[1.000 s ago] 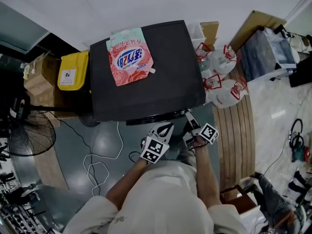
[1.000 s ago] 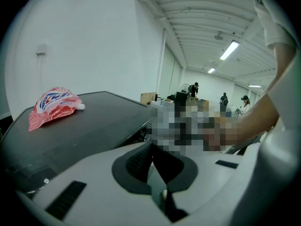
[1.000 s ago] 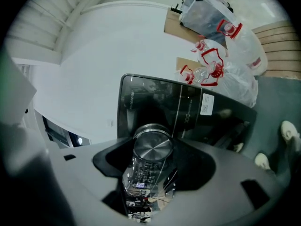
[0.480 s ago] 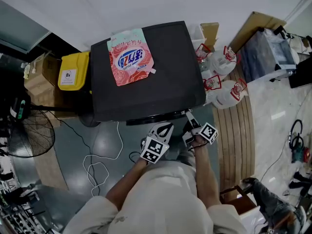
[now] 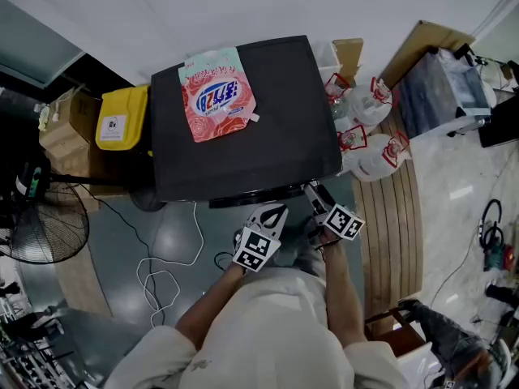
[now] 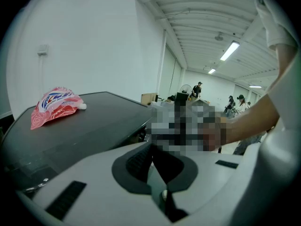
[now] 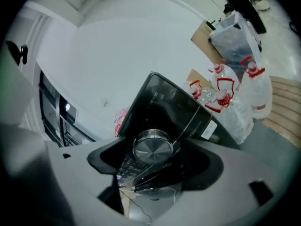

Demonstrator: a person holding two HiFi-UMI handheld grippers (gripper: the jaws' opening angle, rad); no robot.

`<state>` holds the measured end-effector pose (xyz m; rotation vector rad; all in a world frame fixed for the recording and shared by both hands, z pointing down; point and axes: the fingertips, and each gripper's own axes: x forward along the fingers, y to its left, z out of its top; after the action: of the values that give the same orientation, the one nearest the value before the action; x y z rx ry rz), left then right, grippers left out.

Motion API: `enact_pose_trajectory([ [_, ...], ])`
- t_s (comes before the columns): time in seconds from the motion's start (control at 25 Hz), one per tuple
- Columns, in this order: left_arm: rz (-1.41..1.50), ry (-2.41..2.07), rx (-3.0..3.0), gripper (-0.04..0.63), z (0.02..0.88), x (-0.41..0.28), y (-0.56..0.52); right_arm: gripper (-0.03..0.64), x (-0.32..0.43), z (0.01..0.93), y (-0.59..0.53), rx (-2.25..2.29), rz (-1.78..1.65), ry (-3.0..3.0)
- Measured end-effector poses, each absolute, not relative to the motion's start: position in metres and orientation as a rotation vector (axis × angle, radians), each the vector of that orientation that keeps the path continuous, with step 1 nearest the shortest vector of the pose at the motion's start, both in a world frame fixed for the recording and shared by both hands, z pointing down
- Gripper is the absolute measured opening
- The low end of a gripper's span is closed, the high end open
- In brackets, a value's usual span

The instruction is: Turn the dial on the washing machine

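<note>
The washing machine [image 5: 276, 136] is black, seen from above in the head view, with a pink detergent pouch [image 5: 215, 93] lying on its lid. Its round silver dial [image 7: 152, 146] shows only in the right gripper view, on the front panel. My right gripper [image 7: 153, 161] [image 5: 312, 194] is up against the machine's front edge with the dial between its jaws. Those jaws are opening, with gaps showing on both sides of the dial. My left gripper [image 6: 159, 166] [image 5: 272, 214] hangs just left of it, below the front edge, shut and empty.
A yellow bin [image 5: 122, 118] and cardboard boxes [image 5: 69, 124] stand left of the machine. Water bottles [image 5: 369, 128] sit on a wooden pallet [image 5: 397, 217] at its right. A white cable [image 5: 162, 274] loops on the floor, and a fan [image 5: 45, 225] stands far left.
The right gripper has tilted and shifted slightly to the right at the machine's front. The left gripper has stayed where it was.
</note>
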<state>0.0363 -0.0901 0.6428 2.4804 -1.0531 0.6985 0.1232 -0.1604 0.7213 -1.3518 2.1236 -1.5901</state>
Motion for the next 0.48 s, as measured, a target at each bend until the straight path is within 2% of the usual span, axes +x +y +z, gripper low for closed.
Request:
enact_pose_trajectory([
  [0.48,0.686,-1.057,2.470,0.011,0.644,0.035,-0.087,0.328,0.126,0.713,-0.159,-1.708,-1.182,2.600],
])
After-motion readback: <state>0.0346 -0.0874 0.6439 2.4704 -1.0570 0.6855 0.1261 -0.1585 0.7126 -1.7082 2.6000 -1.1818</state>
